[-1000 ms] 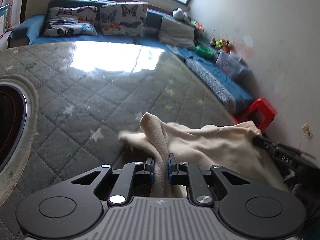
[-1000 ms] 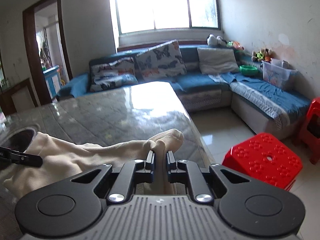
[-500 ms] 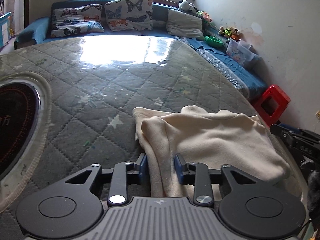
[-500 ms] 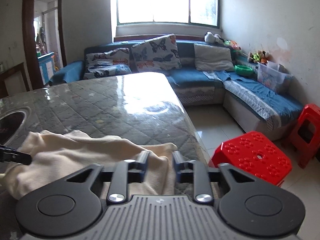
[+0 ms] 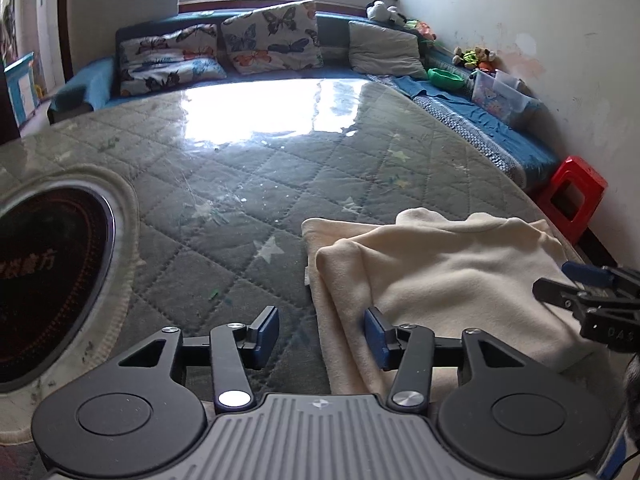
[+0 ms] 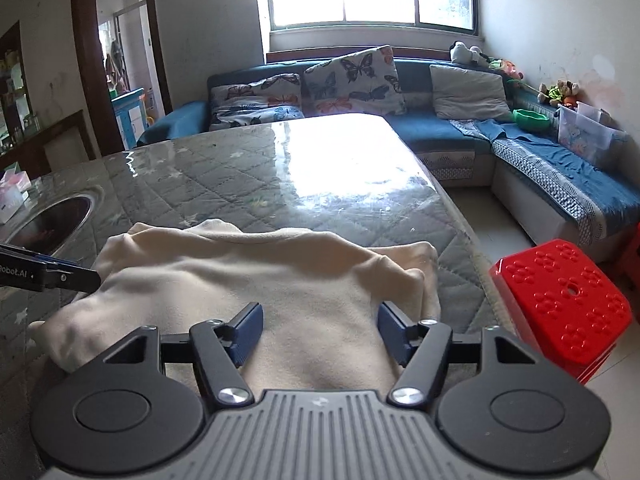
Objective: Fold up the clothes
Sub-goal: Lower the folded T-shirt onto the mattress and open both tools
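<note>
Left wrist view showed your left tongs and right tongs opening off the cream garment, now dropped folded on the table, so that fold looked finished.

One cream garment, three cushions, two claws

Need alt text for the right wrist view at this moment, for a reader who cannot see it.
A cream garment lies folded on a quilted grey table, with the right gripper over its near edge, jaws opening and not pressing the cloth. A red stool stands right of the table; a blue sofa with butterfly cushions sits beneath a bright window.
</note>
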`<action>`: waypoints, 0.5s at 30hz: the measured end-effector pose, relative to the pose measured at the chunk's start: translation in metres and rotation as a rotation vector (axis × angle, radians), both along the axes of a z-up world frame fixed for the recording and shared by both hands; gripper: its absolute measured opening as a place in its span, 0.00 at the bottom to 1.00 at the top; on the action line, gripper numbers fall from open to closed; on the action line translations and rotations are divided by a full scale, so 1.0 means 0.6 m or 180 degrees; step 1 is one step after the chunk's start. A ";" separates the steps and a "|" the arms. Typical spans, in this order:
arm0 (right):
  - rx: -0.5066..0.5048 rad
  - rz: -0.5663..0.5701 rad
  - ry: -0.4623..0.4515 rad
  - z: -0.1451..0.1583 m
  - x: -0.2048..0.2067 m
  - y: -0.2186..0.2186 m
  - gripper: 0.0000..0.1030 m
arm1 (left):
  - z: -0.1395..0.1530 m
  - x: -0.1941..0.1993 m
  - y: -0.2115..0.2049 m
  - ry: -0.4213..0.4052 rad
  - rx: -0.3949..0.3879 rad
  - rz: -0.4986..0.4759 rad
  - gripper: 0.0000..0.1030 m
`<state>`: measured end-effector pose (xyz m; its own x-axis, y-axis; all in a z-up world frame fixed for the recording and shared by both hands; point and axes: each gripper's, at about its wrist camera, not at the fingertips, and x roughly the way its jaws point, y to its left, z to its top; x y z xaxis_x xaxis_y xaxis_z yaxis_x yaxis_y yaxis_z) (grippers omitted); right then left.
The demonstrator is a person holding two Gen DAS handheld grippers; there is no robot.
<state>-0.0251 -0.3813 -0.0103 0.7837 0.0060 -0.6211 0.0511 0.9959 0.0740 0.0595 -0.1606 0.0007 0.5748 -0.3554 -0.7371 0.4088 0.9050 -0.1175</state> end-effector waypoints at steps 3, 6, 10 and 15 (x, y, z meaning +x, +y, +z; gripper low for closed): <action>-0.0050 0.0082 -0.0051 0.011 -0.013 0.009 0.71 | 0.006 -0.018 0.003 -0.0089 0.0033 -0.0047 0.54; -0.0132 0.0173 -0.0095 0.017 -0.031 0.025 0.73 | 0.011 -0.036 0.006 -0.0177 0.0039 -0.0111 0.58; -0.0208 0.0281 -0.0045 0.010 -0.049 0.046 0.76 | -0.001 -0.049 0.004 -0.0192 0.0115 -0.0183 0.58; -0.0281 0.0219 -0.0049 0.007 -0.063 0.058 0.80 | -0.004 -0.056 0.012 -0.0207 0.0105 -0.0179 0.60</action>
